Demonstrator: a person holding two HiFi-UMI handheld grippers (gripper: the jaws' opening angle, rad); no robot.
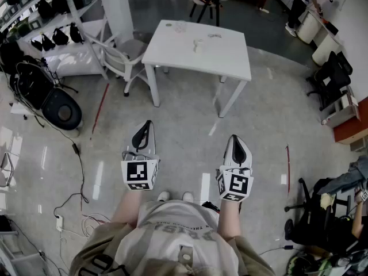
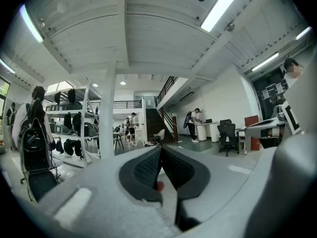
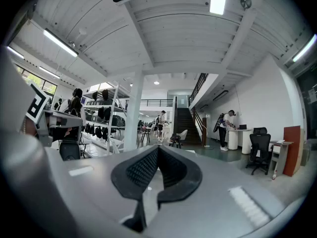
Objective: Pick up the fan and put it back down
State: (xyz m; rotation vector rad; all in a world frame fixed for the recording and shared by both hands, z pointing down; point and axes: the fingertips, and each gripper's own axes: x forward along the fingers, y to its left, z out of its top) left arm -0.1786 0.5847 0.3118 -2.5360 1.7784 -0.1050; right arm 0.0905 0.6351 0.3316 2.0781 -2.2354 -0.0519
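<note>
You hold the grey-bodied left gripper (image 1: 148, 124) with black ribbed pads, and the matching right gripper (image 1: 234, 138), level in front of you above the glossy grey floor (image 1: 270, 125). Both pairs of jaws are closed pad to pad on nothing, probably a resting carry before any approach. The white rectangular table (image 1: 230, 62) stands well ahead. The fan is probably among the few small pale items on it, perhaps the small white object (image 1: 197, 45) near its centre, but that is too small to confirm.
</note>
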